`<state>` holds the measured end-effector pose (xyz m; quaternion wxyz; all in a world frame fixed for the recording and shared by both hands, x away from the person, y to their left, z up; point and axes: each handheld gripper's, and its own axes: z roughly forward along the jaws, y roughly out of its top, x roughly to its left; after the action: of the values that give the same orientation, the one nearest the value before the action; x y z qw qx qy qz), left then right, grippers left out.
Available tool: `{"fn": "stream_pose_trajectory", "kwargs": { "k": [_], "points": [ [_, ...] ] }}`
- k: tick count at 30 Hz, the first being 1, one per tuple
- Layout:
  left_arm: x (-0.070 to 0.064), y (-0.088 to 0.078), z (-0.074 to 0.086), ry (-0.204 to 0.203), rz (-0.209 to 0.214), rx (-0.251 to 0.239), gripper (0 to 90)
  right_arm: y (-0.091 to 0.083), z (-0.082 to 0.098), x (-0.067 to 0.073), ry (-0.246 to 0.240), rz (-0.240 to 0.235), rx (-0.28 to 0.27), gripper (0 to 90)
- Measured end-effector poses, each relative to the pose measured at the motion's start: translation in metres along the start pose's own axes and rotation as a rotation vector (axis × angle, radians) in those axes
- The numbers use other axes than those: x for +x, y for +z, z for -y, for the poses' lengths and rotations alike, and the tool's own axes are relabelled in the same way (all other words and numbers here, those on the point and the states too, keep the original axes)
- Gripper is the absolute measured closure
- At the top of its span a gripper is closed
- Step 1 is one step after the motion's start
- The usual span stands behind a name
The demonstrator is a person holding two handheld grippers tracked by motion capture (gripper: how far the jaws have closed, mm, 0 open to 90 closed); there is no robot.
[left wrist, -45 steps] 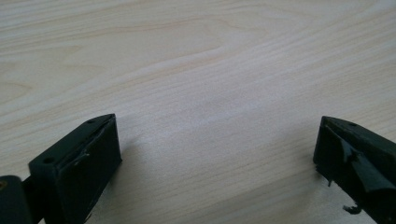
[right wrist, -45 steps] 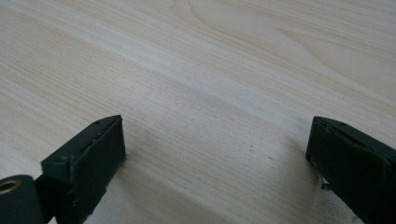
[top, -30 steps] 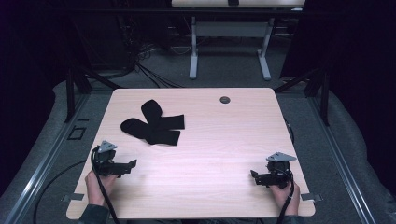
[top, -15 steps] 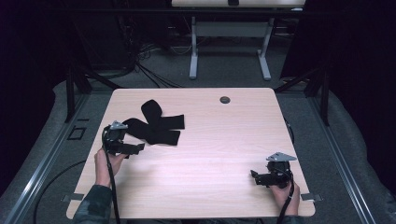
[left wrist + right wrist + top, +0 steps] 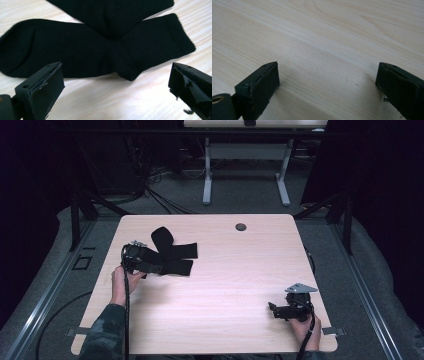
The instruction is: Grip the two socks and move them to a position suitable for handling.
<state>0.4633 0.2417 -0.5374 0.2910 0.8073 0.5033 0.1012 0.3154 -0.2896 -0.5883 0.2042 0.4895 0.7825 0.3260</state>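
Lying crossed on the far-left part of the light wooden table (image 5: 225,275), two black socks overlap: the upper sock (image 5: 167,241) runs from the far edge of the pile toward the right, and the lower sock (image 5: 75,50) stretches left to right beneath it, its ribbed cuff at the right in the left gripper view. The left gripper (image 5: 134,260) sits at the left end of the socks, held by the left hand (image 5: 121,279); its jaws stand wide apart just short of the lower sock, with bare table between the jaws and the fabric, touching nothing. The upper sock covers the middle of the lower one, so only the lower sock's toe, heel and cuff are exposed.

The right gripper (image 5: 291,308) rests low over the near-right part of the table, well apart from the socks, held by the right hand (image 5: 306,329); its jaws are also spread apart over plain wood grain with nothing between them. A small dark round grommet (image 5: 241,227) lies in the table near its far edge. Beyond the table stand a white table frame (image 5: 245,170) and loose cables (image 5: 160,195) on the grey floor.
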Motion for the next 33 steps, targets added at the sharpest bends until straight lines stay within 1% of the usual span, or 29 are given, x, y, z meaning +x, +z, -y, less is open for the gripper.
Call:
{"fn": "stream_pose_trajectory", "kwargs": {
  "k": [3,5,7,10,12,13,14,16,17,18,19,20,22,23,29,30,31,33],
  "points": [
    [0.003,0.008,-0.005,-0.019,-0.006,0.017,0.3,0.0,0.0,0.0,-0.002,0.004,0.002,4.5],
    [0.002,0.013,-0.006,-0.012,-0.028,0.027,0.7,0.0,0.0,0.0,-0.001,0.0,0.0,4.5],
    [0.002,0.019,-0.007,-0.006,-0.025,0.047,1.9,0.0,0.0,0.0,-0.001,0.0,0.0,4.5],
    [0.002,0.027,-0.007,-0.021,-0.033,0.062,3.1,0.0,0.0,0.0,-0.002,0.002,0.001,4.5],
    [0.002,0.031,-0.007,-0.017,-0.038,0.082,3.8,0.0,0.0,0.0,-0.004,0.003,0.001,4.9],
    [0.003,0.032,-0.007,-0.01,-0.037,0.088,5.8,0.0,0.0,0.0,-0.003,-0.003,-0.001,5.1],
    [0.002,0.034,-0.007,-0.019,-0.039,0.087,8.6,0.0,0.0,0.0,-0.004,-0.003,-0.001,5.1],
    [0.001,0.035,-0.007,-0.014,-0.038,0.093,13.1,0.0,0.0,0.0,-0.004,-0.003,-0.001,5.1],
    [0.001,0.035,-0.007,-0.015,-0.048,0.097,15.6,0.0,0.0,0.0,-0.004,-0.003,-0.001,5.1],
    [0.0,0.034,-0.007,-0.015,-0.057,0.09,17.6,0.0,0.0,0.0,-0.003,-0.004,-0.002,5.1],
    [0.0,0.033,-0.007,-0.022,-0.052,0.078,21.4,0.0,0.0,0.0,-0.007,-0.002,0.002,5.1],
    [0.0,0.032,-0.007,-0.023,-0.053,0.071,23.1,0.0,0.0,0.0,-0.004,-0.003,-0.001,5.1],
    [0.0,0.033,-0.006,-0.027,-0.056,0.077,27.6,0.0,0.0,0.0,-0.004,-0.004,-0.001,5.2],
    [0.0,0.033,-0.006,-0.02,-0.058,0.086,29.3,0.0,0.0,0.0,-0.004,-0.004,-0.001,5.2],
    [-0.002,0.033,-0.006,-0.01,-0.081,0.093,37.2,0.0,0.0,0.0,-0.004,-0.004,-0.002,5.2],
    [-0.003,0.032,-0.006,0.0,-0.091,0.097,39.4,0.0,0.0,0.0,-0.004,-0.003,-0.002,5.2],
    [-0.004,0.032,-0.006,0.003,-0.099,0.102,41.5,0.0,0.0,0.0,-0.005,-0.004,-0.001,5.2],
    [-0.007,0.032,-0.007,0.025,-0.122,0.118,44.9,0.0,0.0,0.0,-0.004,-0.003,-0.002,5.3]
  ]
}}
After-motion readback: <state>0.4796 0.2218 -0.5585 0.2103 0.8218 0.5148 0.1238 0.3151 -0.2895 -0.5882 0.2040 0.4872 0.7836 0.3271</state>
